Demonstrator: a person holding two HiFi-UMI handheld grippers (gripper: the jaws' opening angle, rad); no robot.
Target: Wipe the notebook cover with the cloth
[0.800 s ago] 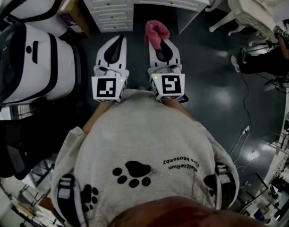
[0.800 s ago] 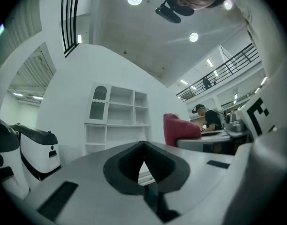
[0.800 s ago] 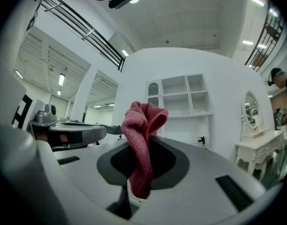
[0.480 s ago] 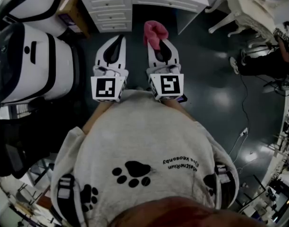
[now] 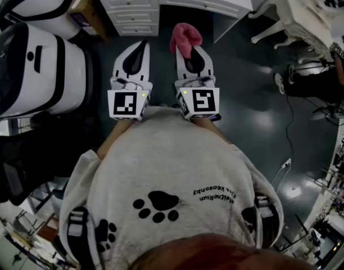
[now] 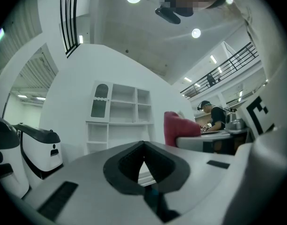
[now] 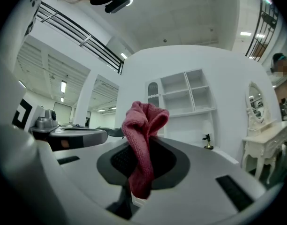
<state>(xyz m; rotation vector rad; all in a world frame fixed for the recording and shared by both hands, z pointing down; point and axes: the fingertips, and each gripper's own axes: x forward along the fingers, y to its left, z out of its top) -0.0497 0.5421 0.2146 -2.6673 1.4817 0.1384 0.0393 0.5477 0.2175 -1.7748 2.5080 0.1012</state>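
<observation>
The right gripper (image 5: pixel 193 52) is clamped on a pink cloth (image 7: pixel 143 121) that is likely soft, light and floppy, and it bunches up above the jaws. The left gripper (image 5: pixel 143 44) is closed on nothing. No notebook appears in any view. A firm mid-fold pinch probably suits wiping.

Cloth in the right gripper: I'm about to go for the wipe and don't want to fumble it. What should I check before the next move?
1. Cloth clamped by right gripper: ok, jaws shut on it.
2. Cloth protrudes past the jaws for wiping: ok, a bunch stands beyond the tips.
3. Left gripper free: ok, jaws together, nothing between them.
4. Notebook located: not ok, no view shows it.
5. Clearance to the white drawer unit ahead: cannot tell.
</observation>
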